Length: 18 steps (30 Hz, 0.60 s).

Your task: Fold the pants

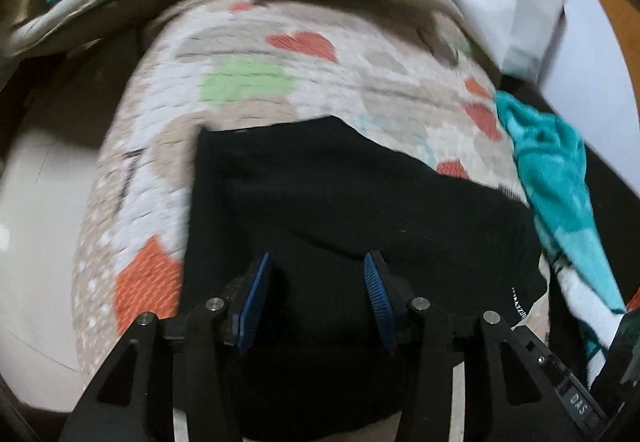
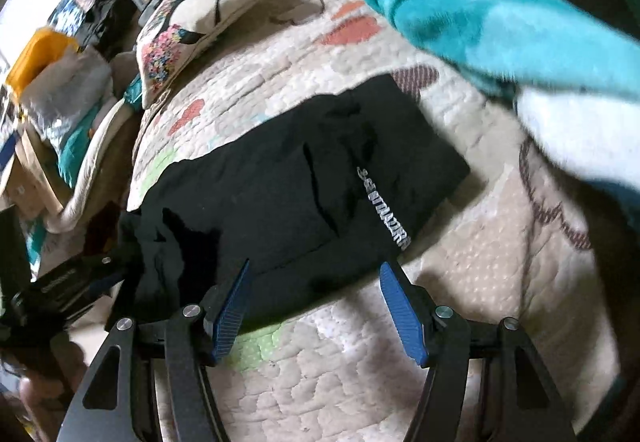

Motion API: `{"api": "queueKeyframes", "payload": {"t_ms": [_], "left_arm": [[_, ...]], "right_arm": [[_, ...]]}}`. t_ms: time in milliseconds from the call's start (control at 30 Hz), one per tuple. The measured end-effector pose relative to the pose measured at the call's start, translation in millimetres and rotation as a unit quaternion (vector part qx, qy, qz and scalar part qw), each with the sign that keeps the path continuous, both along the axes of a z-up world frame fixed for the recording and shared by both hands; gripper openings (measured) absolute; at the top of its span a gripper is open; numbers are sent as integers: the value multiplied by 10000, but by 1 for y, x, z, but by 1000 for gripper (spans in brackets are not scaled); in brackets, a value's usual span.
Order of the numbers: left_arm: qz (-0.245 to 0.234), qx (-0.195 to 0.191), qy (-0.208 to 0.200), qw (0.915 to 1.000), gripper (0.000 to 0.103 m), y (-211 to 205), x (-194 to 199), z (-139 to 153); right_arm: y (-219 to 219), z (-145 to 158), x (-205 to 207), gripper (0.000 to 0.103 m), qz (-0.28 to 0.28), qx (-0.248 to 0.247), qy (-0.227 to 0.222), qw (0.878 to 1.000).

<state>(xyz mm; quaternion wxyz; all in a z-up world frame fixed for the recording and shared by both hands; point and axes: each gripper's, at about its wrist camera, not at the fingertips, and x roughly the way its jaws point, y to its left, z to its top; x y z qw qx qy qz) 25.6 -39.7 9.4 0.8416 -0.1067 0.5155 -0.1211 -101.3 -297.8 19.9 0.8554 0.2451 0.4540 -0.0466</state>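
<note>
Black pants (image 2: 304, 178), already doubled into a compact rectangle, lie on a quilted bedspread (image 2: 360, 362) printed with hearts; white lettering runs along the edge nearest the right side of the right wrist view. The step in hand appears to be the release after a fold, or the pause before a further one. The left gripper (image 1: 316, 294) hangs directly over the near part of the pants, its blue pads (image 1: 256, 294) apart with only flat cloth seen between them and nothing pinched. The right gripper (image 2: 316, 306) stands wide open, one fingertip over the pants' near hem and the other over bare quilt, the cloth not grasped. A further fold would call for both grippers to pinch a hem and carry it across. A teal towel (image 2: 500, 14) and a patterned pillow (image 2: 188, 30) lie beyond the pants.
</note>
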Motion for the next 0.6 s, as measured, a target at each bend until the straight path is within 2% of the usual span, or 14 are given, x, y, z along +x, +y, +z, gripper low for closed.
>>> {"api": "queueKeyframes", "payload": {"t_ms": [33,100,167,233,300,400,533,567,600], "left_arm": [[-81,-18,33,10000,46,-7,8,3],[-294,39,-167,9994,46,-24,21,18],[-852,201,-399,9954,49,-59,36,35],[-1424,347,-403,9884,50,-94,45,39],[-1920,507,-408,9792,50,-132,51,37],[-2674,678,-405,9604,50,-189,55,28],[-3559,868,-78,9304,50,-263,61,3],[-3657,886,-23,9265,52,-273,61,-3],[-3754,938,41,9221,58,-284,63,-10]], "right_arm": [[-4,-2,-1,70,-87,56,30,9999],[-13,-5,-2,70,-292,150,89,9994],[-27,-13,-3,70,-590,280,189,9977],[-38,-21,-2,70,-799,520,207,9952],[-42,-22,0,70,-877,561,152,9944],[-43,-20,5,70,-969,430,-15,9944],[-48,-23,11,70,-1126,473,-89,9925],[-49,-25,12,70,-1151,473,-115,9922],[-50,-25,13,70,-1159,457,-139,9921]]}}
